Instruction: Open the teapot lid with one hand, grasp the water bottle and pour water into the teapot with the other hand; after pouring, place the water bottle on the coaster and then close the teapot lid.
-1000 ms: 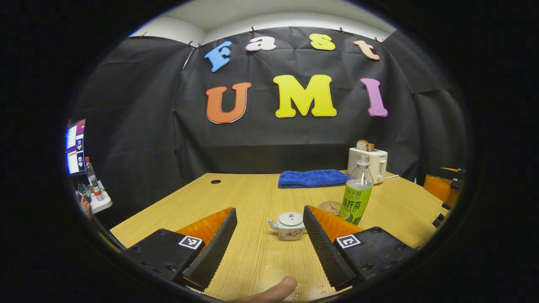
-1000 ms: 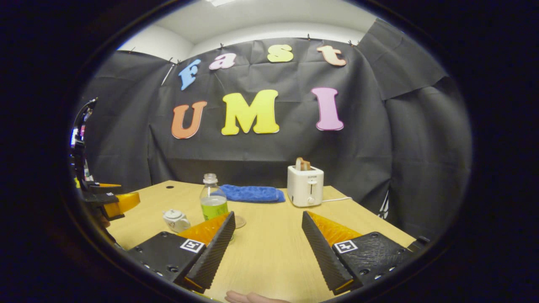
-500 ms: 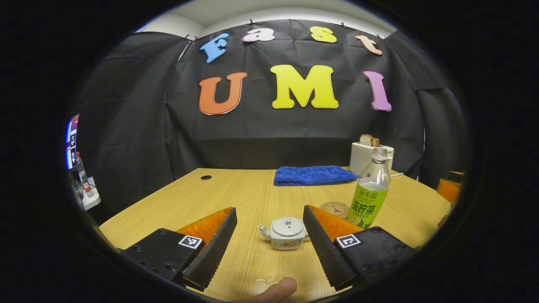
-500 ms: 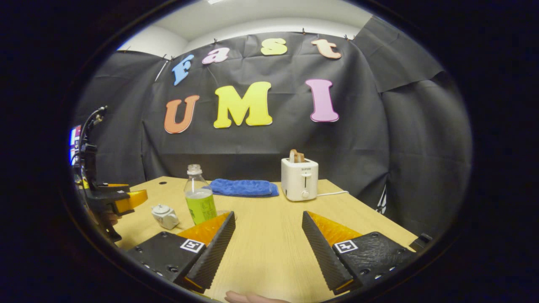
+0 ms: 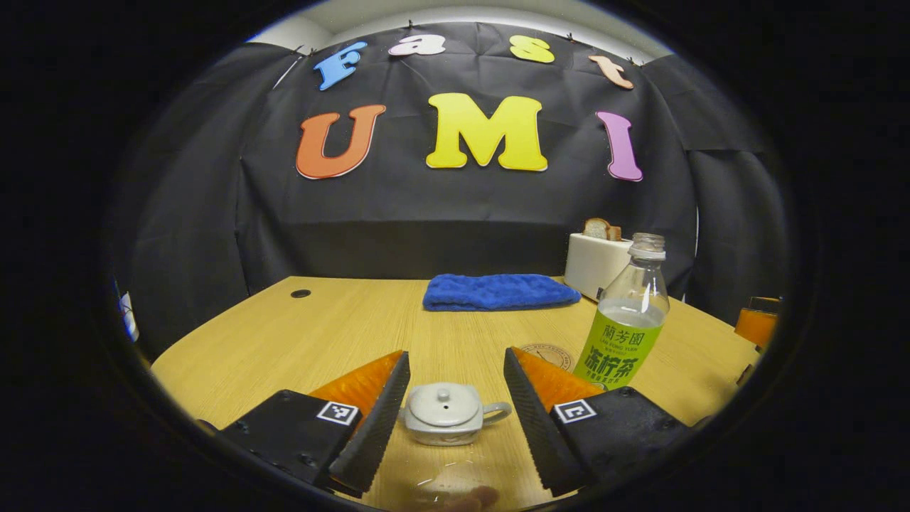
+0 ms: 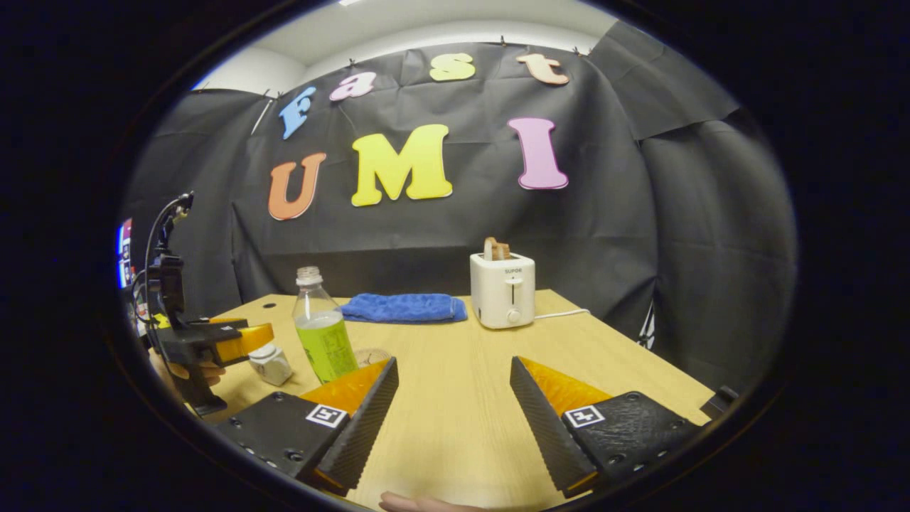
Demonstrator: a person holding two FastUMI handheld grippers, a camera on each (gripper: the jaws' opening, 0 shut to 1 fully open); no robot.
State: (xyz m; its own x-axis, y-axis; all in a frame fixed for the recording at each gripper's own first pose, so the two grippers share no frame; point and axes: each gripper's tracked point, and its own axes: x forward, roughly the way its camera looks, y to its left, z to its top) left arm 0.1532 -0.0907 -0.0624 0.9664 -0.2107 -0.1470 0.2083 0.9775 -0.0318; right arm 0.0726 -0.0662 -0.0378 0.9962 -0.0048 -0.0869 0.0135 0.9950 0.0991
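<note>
I see black cloth [image 6: 625, 213] draped around the booth, with a pale wall and ceiling [image 6: 398, 28] above it. My light wooden worktop [image 6: 455, 398] has a small round cable hole [image 5: 301, 293] near its far corner

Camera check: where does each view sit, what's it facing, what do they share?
Left gripper view: rides the left gripper, low over the table, facing the teapot between its open fingers; a fingertip at the bottom edge.
Right gripper view: rides the right gripper, facing the toaster; left gripper at far left.
Shared: teapot, bottle, blue towel, toaster.
</note>
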